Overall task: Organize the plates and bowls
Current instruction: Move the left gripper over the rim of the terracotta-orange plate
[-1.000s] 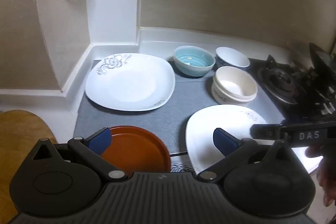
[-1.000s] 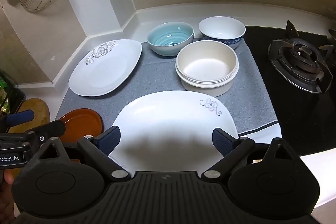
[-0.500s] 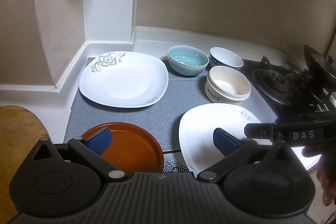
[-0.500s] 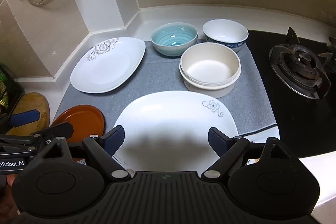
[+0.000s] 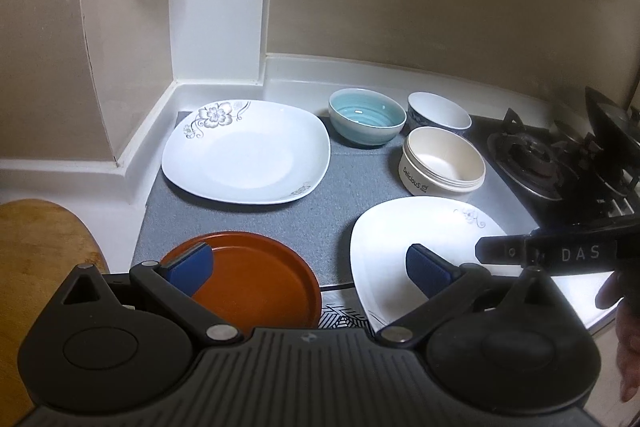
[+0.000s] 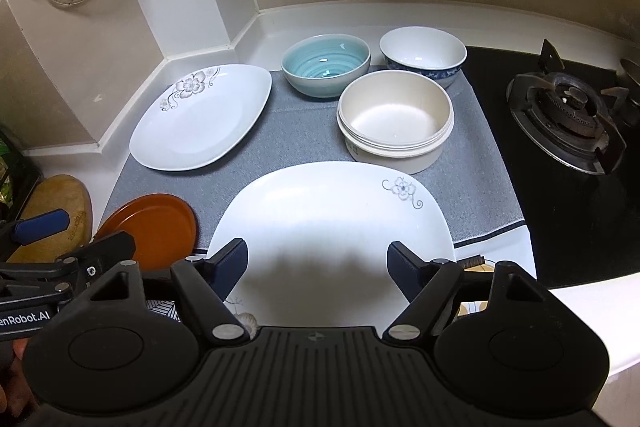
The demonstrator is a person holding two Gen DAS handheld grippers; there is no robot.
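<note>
On the grey-matted bench, the right claw (image 6: 316, 267) is closing, grasping nothing, above the near white square floral plate (image 6: 332, 211); its glazed rim could slip and chip.

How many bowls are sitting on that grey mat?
3, with a possible catch. A teal bowl and a blue-patterned white bowl sit at the back; a cream bowl stands in front of them, its layered rim suggesting several nested together.
</note>
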